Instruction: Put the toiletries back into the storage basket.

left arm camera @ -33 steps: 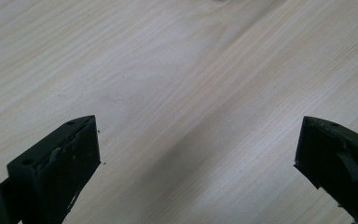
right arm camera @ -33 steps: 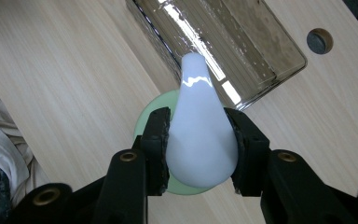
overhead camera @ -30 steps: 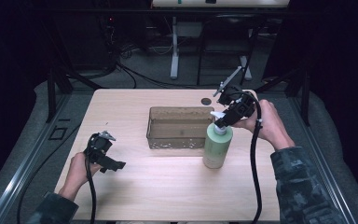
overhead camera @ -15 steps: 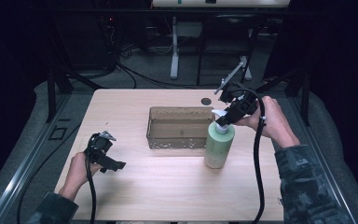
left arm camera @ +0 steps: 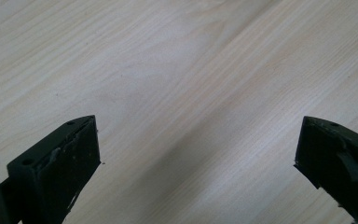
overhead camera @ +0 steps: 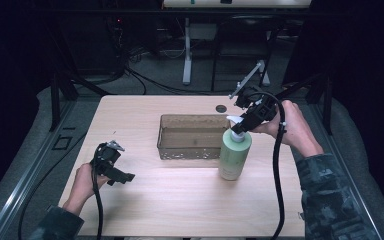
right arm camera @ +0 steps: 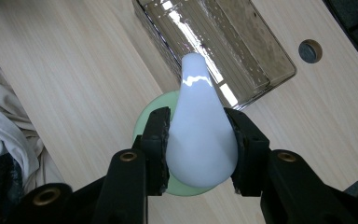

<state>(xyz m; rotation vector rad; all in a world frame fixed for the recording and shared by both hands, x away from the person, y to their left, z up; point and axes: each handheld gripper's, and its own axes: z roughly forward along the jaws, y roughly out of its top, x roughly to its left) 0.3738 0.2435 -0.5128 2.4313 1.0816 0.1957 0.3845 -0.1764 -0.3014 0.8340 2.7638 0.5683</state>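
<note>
Presently catalogued: one pale green pump bottle [overhead camera: 234, 156], upright on the desk [overhead camera: 180, 200], directly below the right gripper [right arm camera: 199, 140], whose jaws are clamped on either side of its white pump head [right arm camera: 200, 135]. The clear bin [overhead camera: 192, 136] lies just beyond the jaws. The plastic body is judged rigid and smooth, its weight depending on fill. The glossy, tapered head is considered slippery; the neck or body is judged the safer hold. The left gripper [left arm camera: 196, 154] is held wide open over bare desk.
</note>
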